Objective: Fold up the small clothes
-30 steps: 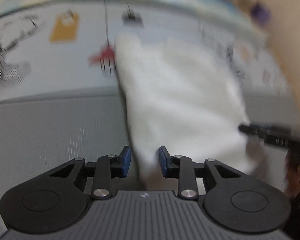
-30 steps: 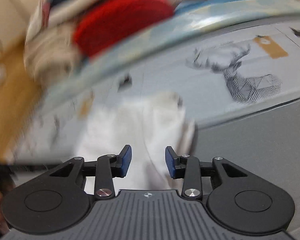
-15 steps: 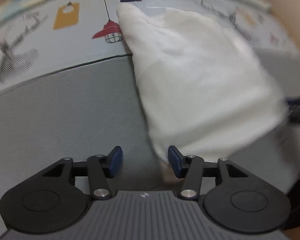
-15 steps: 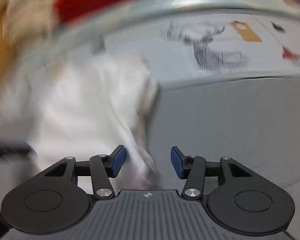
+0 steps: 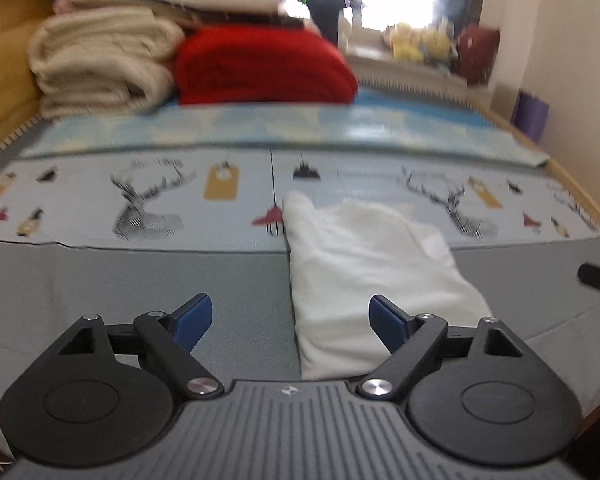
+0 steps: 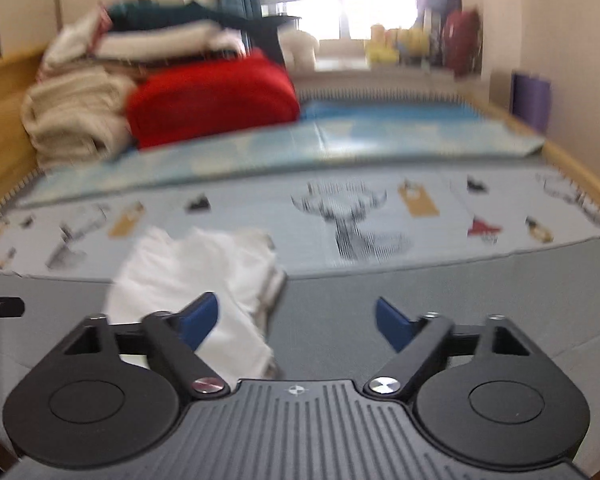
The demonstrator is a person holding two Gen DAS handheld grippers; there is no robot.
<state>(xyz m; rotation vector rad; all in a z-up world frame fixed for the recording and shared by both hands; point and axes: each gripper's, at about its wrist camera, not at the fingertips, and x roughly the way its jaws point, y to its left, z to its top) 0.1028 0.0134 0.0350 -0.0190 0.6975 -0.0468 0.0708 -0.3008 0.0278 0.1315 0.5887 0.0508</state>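
The folded white garment lies on the bed, long axis pointing away, between both wide-apart, empty tongs: left tongs, right tongs.

A red blanket and cream folded blankets are sitting far ahead of the claw, beyond a deer-printed mat.

Right gripper spread wide, empty — white garment lower left.

Soft matt white cloth garment on smooth printed mat w/ matt grey fabric sheet.
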